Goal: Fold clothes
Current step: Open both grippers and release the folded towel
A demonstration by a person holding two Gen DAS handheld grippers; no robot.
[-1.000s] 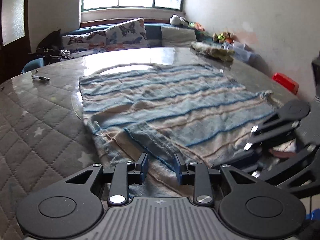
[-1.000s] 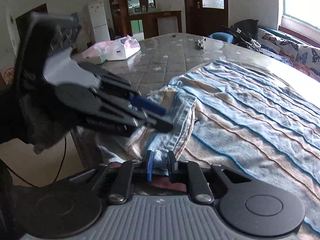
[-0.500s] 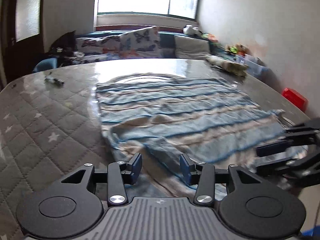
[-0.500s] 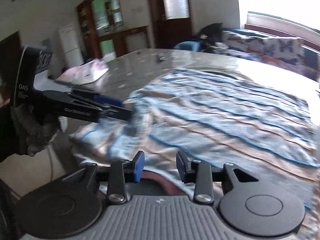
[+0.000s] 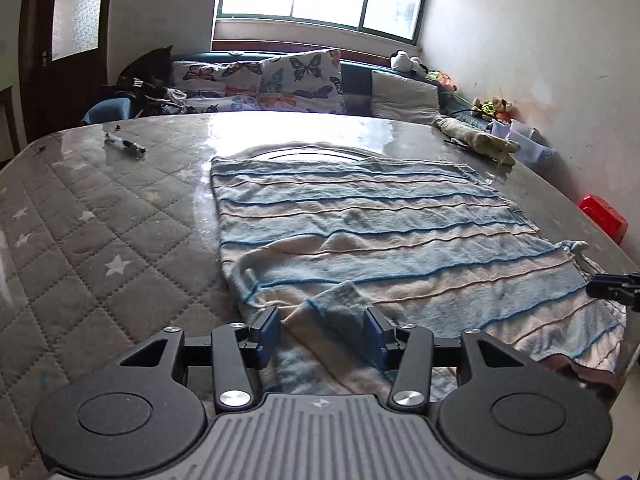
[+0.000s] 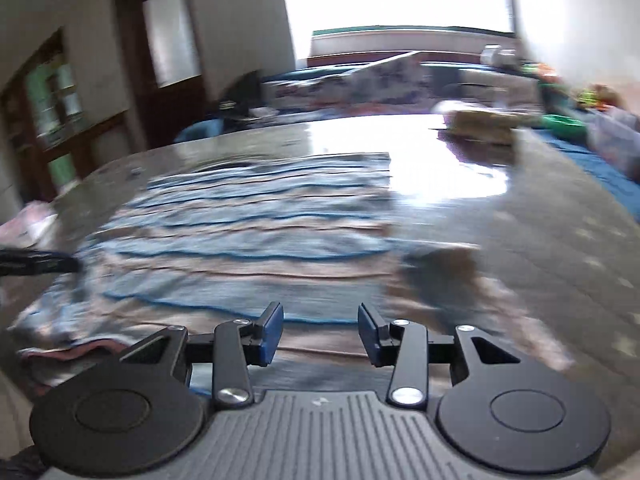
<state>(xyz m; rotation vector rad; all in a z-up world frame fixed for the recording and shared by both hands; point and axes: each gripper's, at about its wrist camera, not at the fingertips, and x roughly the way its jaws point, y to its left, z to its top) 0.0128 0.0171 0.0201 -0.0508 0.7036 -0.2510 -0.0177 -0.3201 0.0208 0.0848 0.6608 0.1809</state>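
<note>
The right wrist view is smeared by motion blur throughout – edges of the cloth, the far furniture and the objects at the back right cannot be made out with confidence. In the left wrist view the near edge of the striped garment [image 5: 384, 240] is cut off behind the claw body, and only the tip of the right claw [image 5: 614, 290] enters at the right border.

Table [image 5: 100, 220]: grey quilted cover with white stars, stitched in diamonds, under a glossy sheet that throws back the window glare. A small dark pen-like item [image 5: 125, 145] lies near its far left; detail is too small to read.

Garment: soft knit, pale blue and beige bands with thin darker blue lines, spread mostly flat across the middle of the table. A flap at the near left corner is folded back over the body, with loose wrinkles around it.

Left claw [image 5: 322, 330]: pointed downward over that folded corner, blue pads apart, having just been opening; cloth lies under the gap, neither pad pressing on it.

Right claw [image 6: 320, 330]: angled down over the garment's near edge, pads apart and likewise just opening – nothing gripped.
</note>
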